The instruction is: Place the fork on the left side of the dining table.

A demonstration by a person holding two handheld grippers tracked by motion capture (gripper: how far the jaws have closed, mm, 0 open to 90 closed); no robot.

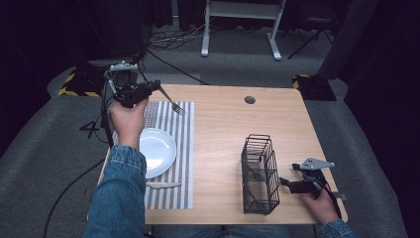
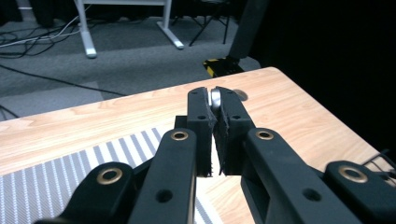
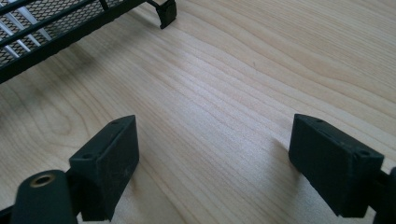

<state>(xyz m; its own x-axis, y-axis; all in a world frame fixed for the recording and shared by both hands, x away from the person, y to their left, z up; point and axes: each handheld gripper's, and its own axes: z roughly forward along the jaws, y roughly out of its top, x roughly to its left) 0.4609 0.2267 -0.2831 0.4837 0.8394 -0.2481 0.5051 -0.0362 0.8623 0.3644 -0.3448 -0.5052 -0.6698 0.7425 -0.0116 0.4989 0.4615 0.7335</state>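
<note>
- Left gripper (image 1: 157, 88) was up over the far left corner of the table (image 1: 223, 124), jaws clamped tight on a fork (image 1: 172, 103)
- The fork stuck out past the fingertips, tines angled down over the far end of the striped placemat (image 1: 183, 148), not touching it as far as the high view showed
- In the left gripper view a sliver of shiny metal handle (image 2: 215, 98) peeked out at the pad tips, squeezed between them, so the hold sat near the handle end
- Right gripper (image 1: 287, 182) was parked low on the table just beside the black wire basket (image 1: 260, 173), jaws standing wide apart with nothing but bare wood between the pads (image 3: 114, 158)
- White plate (image 1: 161, 148) sat on the placemat below the left fingertips, and a knife (image 1: 163, 185) lay nearer the person beside it
- Handling guess: the fork looked light and stiff, no risk of crushing, but smooth metal is slippery and a thin handle can pivot in flat pads
- Gripping closer to the middle of the handle would probably stop the tine end from swinging, while the end grip leaves room to lay it flat beside the plate
</note>
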